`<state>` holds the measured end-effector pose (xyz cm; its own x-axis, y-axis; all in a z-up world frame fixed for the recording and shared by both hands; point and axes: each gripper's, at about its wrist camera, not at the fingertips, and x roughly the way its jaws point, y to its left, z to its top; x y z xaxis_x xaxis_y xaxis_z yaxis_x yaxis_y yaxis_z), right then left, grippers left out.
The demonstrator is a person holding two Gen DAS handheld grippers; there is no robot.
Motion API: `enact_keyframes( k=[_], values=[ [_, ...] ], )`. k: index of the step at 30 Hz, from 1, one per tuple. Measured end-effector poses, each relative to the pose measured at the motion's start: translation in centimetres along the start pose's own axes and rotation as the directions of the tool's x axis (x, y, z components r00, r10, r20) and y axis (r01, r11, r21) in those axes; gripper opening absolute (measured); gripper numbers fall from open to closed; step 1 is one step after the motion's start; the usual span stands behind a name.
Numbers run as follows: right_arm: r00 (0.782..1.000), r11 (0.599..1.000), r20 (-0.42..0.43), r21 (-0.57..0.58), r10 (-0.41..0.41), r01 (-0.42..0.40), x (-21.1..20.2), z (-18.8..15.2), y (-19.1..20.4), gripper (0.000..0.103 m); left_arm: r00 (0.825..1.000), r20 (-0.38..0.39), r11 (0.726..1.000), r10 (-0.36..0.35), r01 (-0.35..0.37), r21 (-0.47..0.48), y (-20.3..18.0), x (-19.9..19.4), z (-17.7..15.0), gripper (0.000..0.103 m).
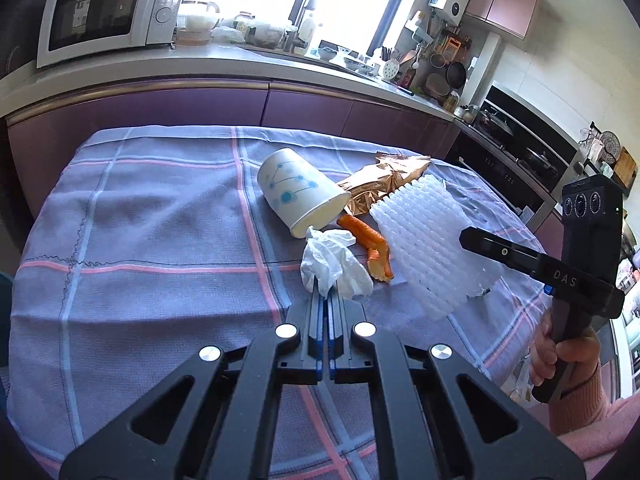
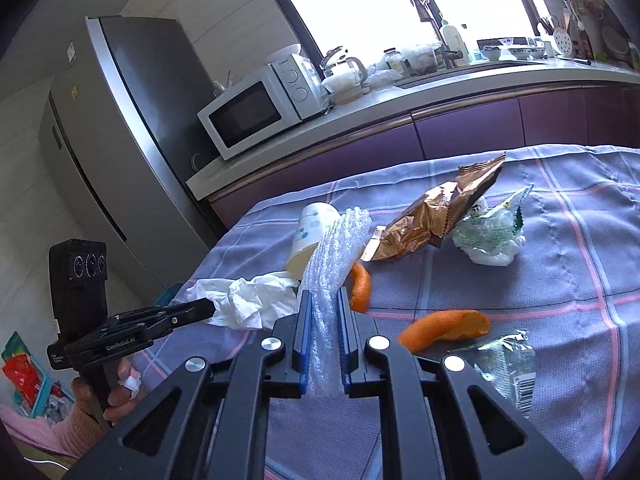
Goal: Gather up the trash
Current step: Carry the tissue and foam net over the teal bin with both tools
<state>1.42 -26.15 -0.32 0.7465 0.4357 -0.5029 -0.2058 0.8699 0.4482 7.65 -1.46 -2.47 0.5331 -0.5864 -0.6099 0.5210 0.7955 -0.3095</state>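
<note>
Checked cloth (image 1: 140, 220) covers your surface; counter (image 1: 240, 60) and microwave (image 1: 104, 12) behind. Left hand-held gripper (image 1: 329, 292) pinches the tissue (image 1: 332, 260); right hand-held gripper (image 2: 325, 300) pinches bubble wrap (image 2: 332, 256). Cup (image 1: 296, 196), peel (image 1: 372, 248) and wrapper (image 1: 384, 180) lie mid-cloth.

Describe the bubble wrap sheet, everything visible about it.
The bubble wrap sheet is clear plastic covered in rows of small air pockets, bunched lengthwise. The right claw is shut on its near end, blue pads pressing both sides. It slants up off the checked tablecloth, beside the orange peel and gold wrapper.
</note>
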Motion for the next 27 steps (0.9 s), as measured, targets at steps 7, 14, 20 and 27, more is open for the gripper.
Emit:
enact_keyframes(
  k=[7,14,20,27],
  values=[
    [0.998,0.997,-0.013,-0.034,0.064,-0.065,1.5,0.4,2.1,0.011,0.999,0.041,1.0,0.03,-0.03,-0.006,0.9,-3.3,-0.7,0.002],
    [0.99,0.988,-0.037,-0.071,0.136,-0.138,3.2,1.0,4.7,0.011,0.994,0.091,0.998,0.065,-0.062,-0.03,2.1,-6.7,-1.2,0.002],
    [0.979,0.974,-0.065,-0.102,0.196,-0.202,5.0,1.2,7.2,0.011,0.985,0.129,0.992,0.116,-0.11,-0.055,3.4,-9.5,-1.6,0.002],
    [0.957,0.95,-0.12,-0.14,0.265,-0.28,7.5,1.5,10.3,0.011,0.961,0.186,0.976,0.205,-0.187,-0.11,5.9,-13.6,-1.8,0.002]
  ],
)
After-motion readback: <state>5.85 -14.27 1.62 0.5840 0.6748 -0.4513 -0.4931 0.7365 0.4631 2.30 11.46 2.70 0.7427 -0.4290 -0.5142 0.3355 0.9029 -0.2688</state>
